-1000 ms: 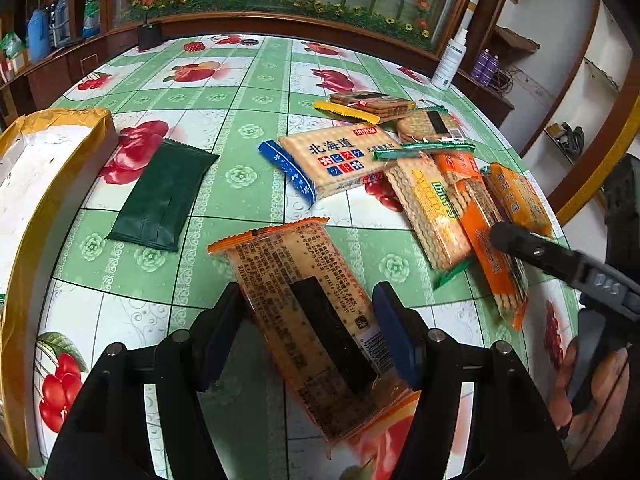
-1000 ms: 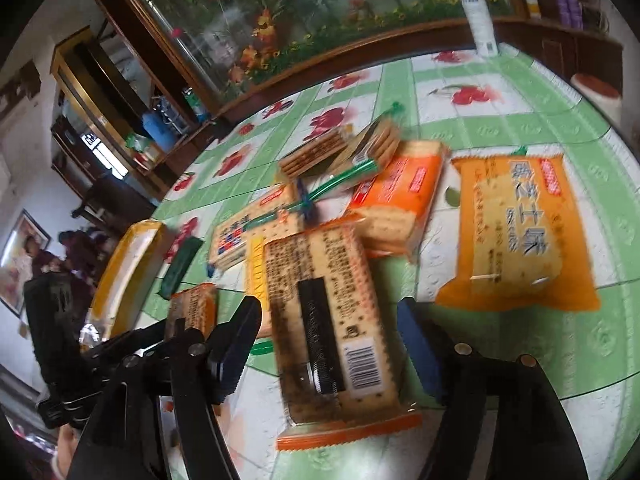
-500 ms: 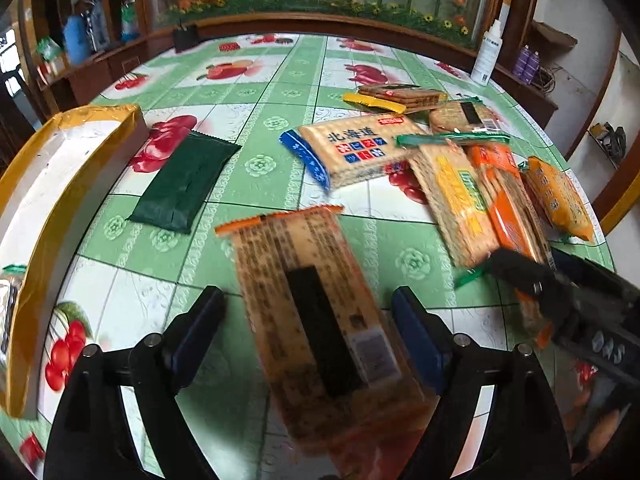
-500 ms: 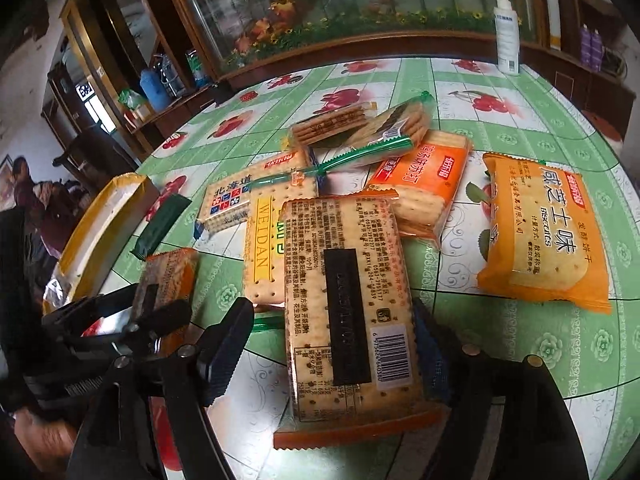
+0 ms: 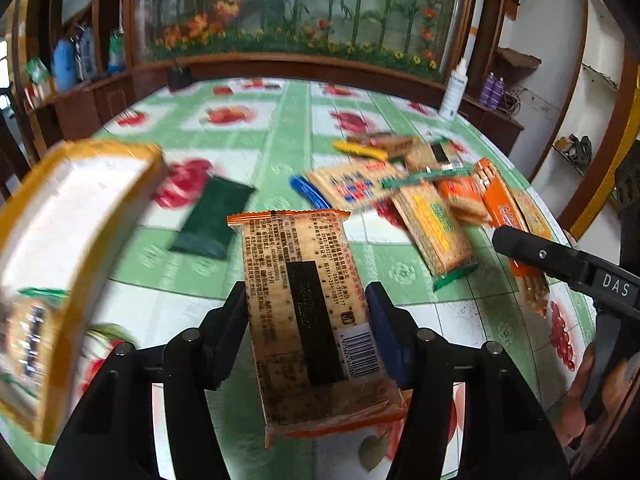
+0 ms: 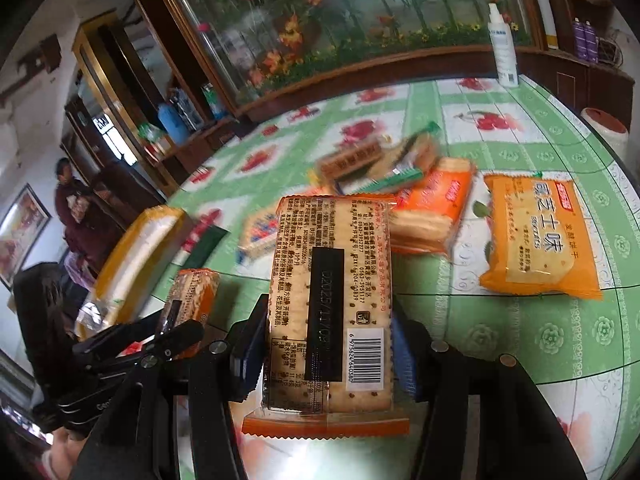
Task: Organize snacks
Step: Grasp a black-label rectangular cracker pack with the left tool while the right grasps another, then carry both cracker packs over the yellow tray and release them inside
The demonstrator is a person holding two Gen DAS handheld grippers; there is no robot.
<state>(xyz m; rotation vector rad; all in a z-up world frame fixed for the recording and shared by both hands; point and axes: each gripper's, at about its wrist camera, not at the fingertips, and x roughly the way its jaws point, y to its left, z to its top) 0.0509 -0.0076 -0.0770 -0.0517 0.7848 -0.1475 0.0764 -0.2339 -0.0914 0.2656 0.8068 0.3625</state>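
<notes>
My left gripper (image 5: 306, 300) has a brown-speckled cracker pack (image 5: 304, 300) with orange ends between its fingers. The jaws are closing and both pads press on the pack's long sides, holding it above the table. My right gripper (image 6: 328, 320) grips a matching cracker pack (image 6: 324, 288) the same way, its jaws closing too. In the right wrist view the left gripper (image 6: 160, 344) shows at the lower left with its pack (image 6: 192, 300). A yellow-rimmed white box (image 5: 72, 220) lies to the left, also seen as the box (image 6: 140, 248).
A dark green packet (image 5: 212, 220) lies beside the box. Several cracker packs (image 5: 432, 208) are piled at the right of the green fruit-print table (image 5: 280, 136), with an orange cheese-biscuit bag (image 6: 536, 236) nearest the edge. A spray bottle (image 6: 504, 48) stands at the back. A person (image 6: 68, 200) stands far left.
Both grippers have closed onto their cracker packs and lifted them a little off the table. The left jaws widened briefly, then closed in. Both views have tipped upward.
</notes>
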